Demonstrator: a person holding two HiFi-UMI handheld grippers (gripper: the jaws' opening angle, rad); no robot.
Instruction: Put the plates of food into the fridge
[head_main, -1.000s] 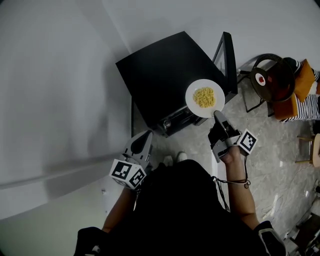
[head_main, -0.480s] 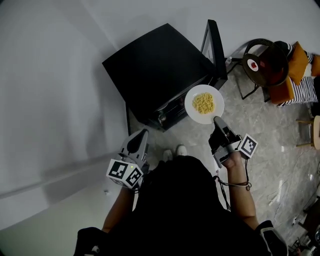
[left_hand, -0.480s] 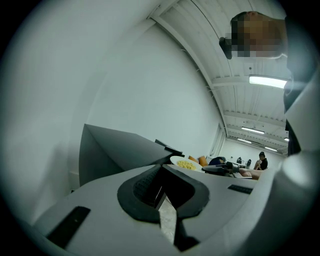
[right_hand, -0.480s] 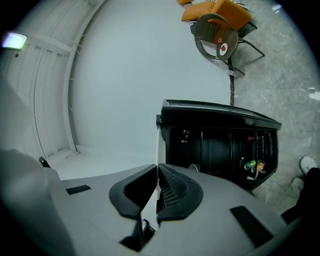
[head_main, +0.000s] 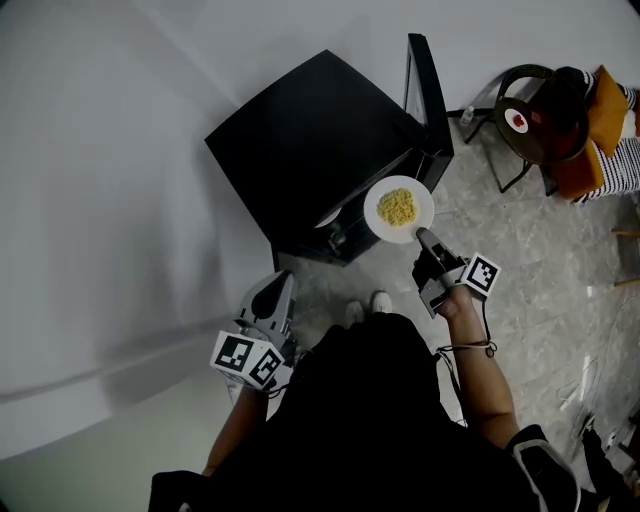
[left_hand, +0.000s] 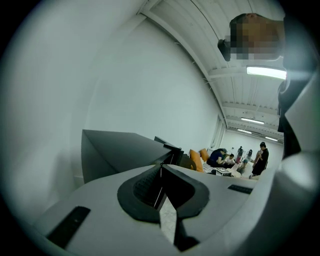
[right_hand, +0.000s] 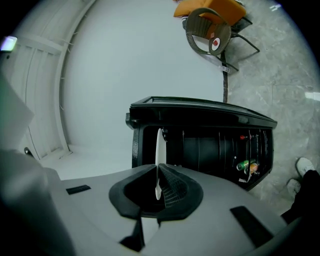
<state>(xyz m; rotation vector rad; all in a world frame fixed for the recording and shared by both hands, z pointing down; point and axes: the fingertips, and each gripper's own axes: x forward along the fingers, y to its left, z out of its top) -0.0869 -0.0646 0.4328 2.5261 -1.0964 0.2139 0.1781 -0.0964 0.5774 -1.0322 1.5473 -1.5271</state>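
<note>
One plate of yellow food (head_main: 399, 208) is in my right claw (head_main: 424, 238). The claw is pinched almost all the way shut on the plate's rim, and the plate lies flat out in front of me.

A second ago the plate was close to the end of the fridge door (head_main: 425, 95). Now it has come away from the door and sits right at the open front of the black fridge (head_main: 315, 140). It is not inside yet. I think this means the next job is to slide it straight in onto a shelf and keep it flat, so no food slips off.

My left claw (head_main: 278, 292) is shut with nothing in it, and it hangs low, well apart from the fridge.

Another plate (head_main: 517, 120), with something red on it, waits on a round table (head_main: 550, 140) far off to my right.
</note>
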